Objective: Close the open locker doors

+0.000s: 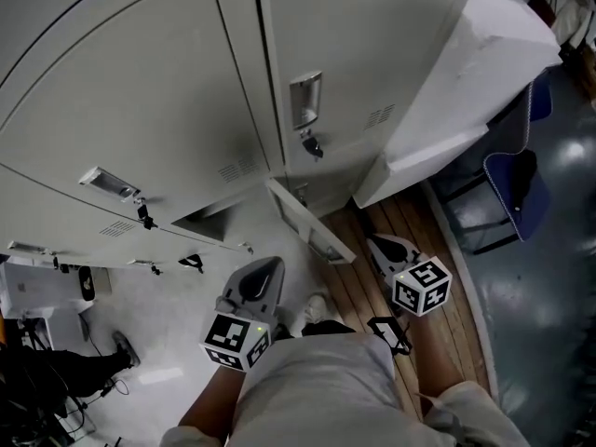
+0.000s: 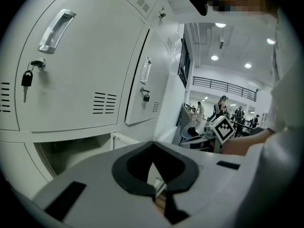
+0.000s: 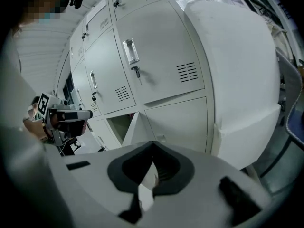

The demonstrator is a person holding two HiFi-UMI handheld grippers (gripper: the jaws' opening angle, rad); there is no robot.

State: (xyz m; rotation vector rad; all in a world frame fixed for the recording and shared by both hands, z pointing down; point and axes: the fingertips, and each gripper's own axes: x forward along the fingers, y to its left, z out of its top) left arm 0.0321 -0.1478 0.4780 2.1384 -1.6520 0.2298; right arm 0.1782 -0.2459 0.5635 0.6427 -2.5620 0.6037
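Down in the bottom row one door (image 1: 309,223) stands swung out toward the person, near both grippers. The left gripper (image 1: 268,266) and right gripper (image 1: 379,244) hover by it, each with jaws together and holding nothing. It is probably thin sheet metal, so light, stiff and free on its hinge. A push on its flat face near the free edge should serve.

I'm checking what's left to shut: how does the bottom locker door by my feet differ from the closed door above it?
The bottom door swings out from the lockers; the upper door sits shut and flush. The bottom door is in the lowest row, the upper door one row up. Both are pale grey.
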